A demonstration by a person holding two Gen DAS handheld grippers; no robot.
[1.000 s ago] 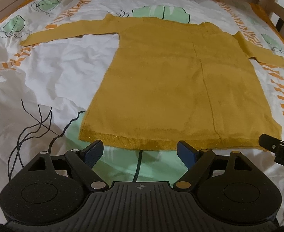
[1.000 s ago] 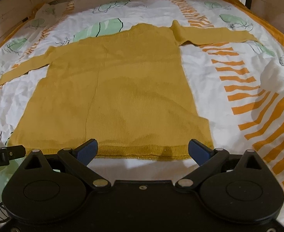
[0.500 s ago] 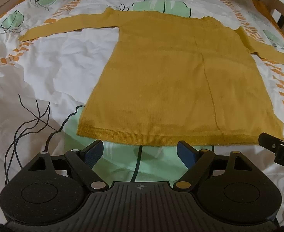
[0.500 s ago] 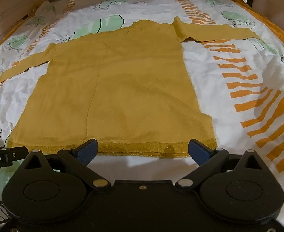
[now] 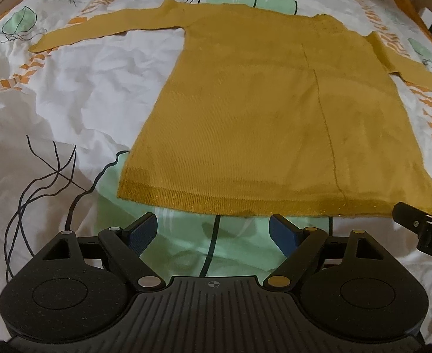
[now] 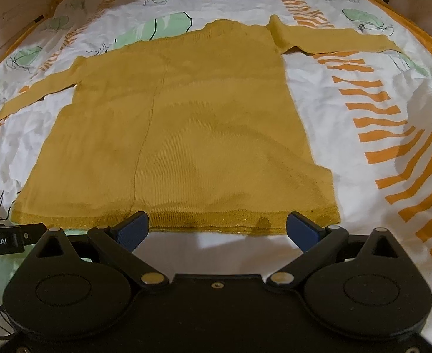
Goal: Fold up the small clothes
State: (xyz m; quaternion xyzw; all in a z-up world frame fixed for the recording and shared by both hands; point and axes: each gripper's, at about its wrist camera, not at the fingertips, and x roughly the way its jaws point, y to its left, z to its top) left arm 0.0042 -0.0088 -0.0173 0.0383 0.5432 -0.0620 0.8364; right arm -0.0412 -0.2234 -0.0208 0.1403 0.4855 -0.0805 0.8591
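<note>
Left gripper (image 5: 213, 229) hovers low with fingers spread wide, nothing between them; right gripper (image 6: 217, 229) likewise gaping (blue pads right at the hem). Just ahead, the mustard sweater (image 5: 263, 111) lies flat on the patterned bedsheet (image 5: 69, 94), sleeves stretched out sideways, bare sheet either side, wooden frame (image 6: 16, 29) beyond.
</note>
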